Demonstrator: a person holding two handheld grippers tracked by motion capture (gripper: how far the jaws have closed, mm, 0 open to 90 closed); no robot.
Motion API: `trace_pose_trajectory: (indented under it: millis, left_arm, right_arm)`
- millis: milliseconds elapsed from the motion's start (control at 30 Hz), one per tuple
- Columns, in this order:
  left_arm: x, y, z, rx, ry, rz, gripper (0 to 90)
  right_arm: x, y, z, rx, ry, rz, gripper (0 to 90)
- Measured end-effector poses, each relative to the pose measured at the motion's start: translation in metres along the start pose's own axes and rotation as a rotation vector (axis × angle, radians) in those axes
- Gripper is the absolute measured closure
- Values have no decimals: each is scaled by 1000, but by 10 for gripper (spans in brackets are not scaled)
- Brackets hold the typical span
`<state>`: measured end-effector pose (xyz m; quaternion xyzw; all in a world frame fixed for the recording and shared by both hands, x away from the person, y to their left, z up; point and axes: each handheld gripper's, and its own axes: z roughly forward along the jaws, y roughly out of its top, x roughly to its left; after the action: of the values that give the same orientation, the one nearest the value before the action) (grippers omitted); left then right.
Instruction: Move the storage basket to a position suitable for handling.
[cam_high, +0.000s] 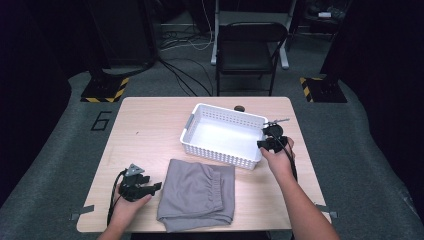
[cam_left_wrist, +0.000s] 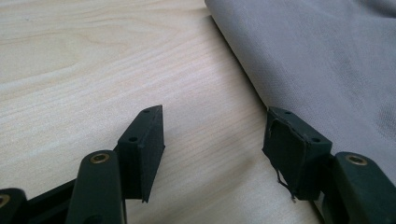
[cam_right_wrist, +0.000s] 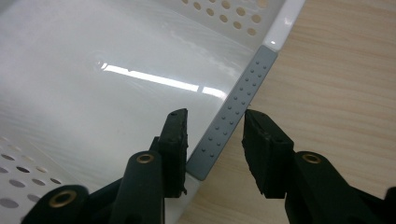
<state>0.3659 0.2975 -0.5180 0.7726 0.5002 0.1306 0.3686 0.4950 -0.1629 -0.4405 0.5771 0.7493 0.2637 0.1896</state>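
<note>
The right gripper (cam_right_wrist: 212, 140) is straddling the white basket's (cam_high: 220, 150) grey handle (cam_right_wrist: 238, 112) at three o'clock, not pinching yet, while the left gripper (cam_left_wrist: 215, 140) is waiting open by the grey cloth (cam_high: 197, 192).

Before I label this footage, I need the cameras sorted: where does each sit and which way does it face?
High view: above the person's side, facing forward and down on table; both forearms show.
Left gripper view: on left gripper, facing tabletop and grey cloth; open jaws show.
Right gripper view: on right gripper, jaws straddling the basket handle.
High and right views share the basket.
</note>
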Motion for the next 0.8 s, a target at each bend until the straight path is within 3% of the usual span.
trace_pose_trajectory:
  millis: [800]
  left_arm:
    - [-3, -9, -9, 9, 7, 21, 383]
  right_arm:
    - [39, 30, 24, -4, 52, -97, 670]
